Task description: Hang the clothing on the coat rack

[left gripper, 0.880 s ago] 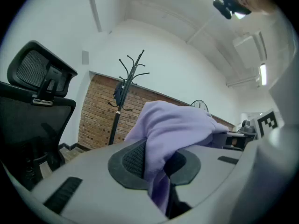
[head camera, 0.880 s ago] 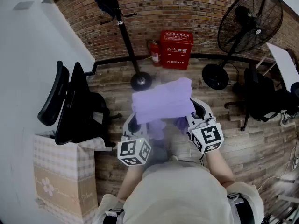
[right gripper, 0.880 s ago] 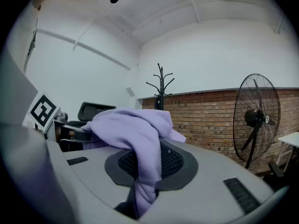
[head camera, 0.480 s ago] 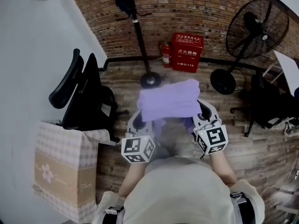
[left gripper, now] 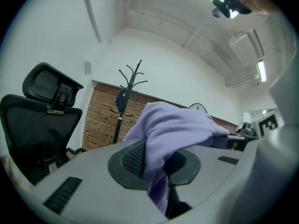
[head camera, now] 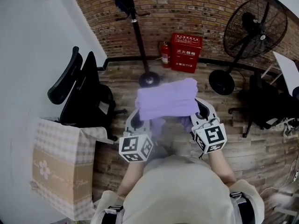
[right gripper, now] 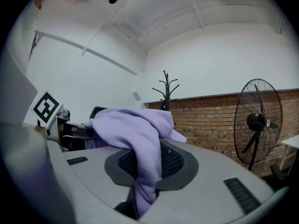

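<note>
The garment [head camera: 166, 99] looks soft, light and limp. It would likely sag and slide off a hook, so bunched edges are the best hold. The left gripper [left gripper: 160, 168] is clamped on one end fold and the right gripper [right gripper: 142, 171] on the other. The garment hangs stretched between them, short of the rack [head camera: 138, 31], with its long axis running crosswise to it.

The garment [head camera: 166, 99] is soft matt cloth, the wall [head camera: 196, 6] rough brick, the floor [head camera: 252, 148] matt wood planks.
</note>
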Available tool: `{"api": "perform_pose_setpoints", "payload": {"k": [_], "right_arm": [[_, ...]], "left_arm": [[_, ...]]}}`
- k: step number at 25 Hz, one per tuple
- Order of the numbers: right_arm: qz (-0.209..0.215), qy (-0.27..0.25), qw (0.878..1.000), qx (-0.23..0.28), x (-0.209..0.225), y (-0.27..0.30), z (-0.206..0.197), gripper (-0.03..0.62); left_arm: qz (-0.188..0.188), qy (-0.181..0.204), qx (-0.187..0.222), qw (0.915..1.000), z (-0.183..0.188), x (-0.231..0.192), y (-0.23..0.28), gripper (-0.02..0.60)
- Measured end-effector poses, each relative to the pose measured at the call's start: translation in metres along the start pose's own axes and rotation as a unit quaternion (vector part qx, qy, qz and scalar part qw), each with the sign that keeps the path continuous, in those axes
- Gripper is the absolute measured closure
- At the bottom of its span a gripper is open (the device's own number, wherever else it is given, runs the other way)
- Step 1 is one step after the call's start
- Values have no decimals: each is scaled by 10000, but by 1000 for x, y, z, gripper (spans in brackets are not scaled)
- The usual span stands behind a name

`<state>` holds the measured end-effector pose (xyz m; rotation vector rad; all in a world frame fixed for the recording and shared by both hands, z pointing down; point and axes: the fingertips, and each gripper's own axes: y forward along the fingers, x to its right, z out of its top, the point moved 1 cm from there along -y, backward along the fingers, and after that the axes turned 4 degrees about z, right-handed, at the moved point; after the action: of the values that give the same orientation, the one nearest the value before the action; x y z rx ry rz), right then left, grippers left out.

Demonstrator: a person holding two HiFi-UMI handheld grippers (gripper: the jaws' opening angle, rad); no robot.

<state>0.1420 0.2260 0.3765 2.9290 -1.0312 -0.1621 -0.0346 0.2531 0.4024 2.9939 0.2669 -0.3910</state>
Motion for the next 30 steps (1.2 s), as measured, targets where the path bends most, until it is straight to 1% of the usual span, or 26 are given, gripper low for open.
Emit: {"api": "perform_pose_setpoints", "payload": {"k": [3, 8, 15, 22, 30], "right_arm": [[45, 91, 9999, 4, 3, -5, -2, 542], [61, 66, 10000, 31, 9, -8, -1, 542], [-13, 122, 9999, 70, 24, 3, -2, 540], [-114, 126, 9999, 35, 50, 35, -5, 540], [-106, 93, 9999, 38, 83, 101, -2, 540]], "left_arm": [[-3, 8, 1, 10000, -2, 6, -2, 534], [-30, 48, -36, 10000, -1, 12, 1, 534], [-135, 44, -23, 9999, 4, 15, 20, 534], [-271, 58, -41, 9996, 8, 7, 64, 534], [-278, -17, 49, 9996, 22, -18, 131, 534]]}}
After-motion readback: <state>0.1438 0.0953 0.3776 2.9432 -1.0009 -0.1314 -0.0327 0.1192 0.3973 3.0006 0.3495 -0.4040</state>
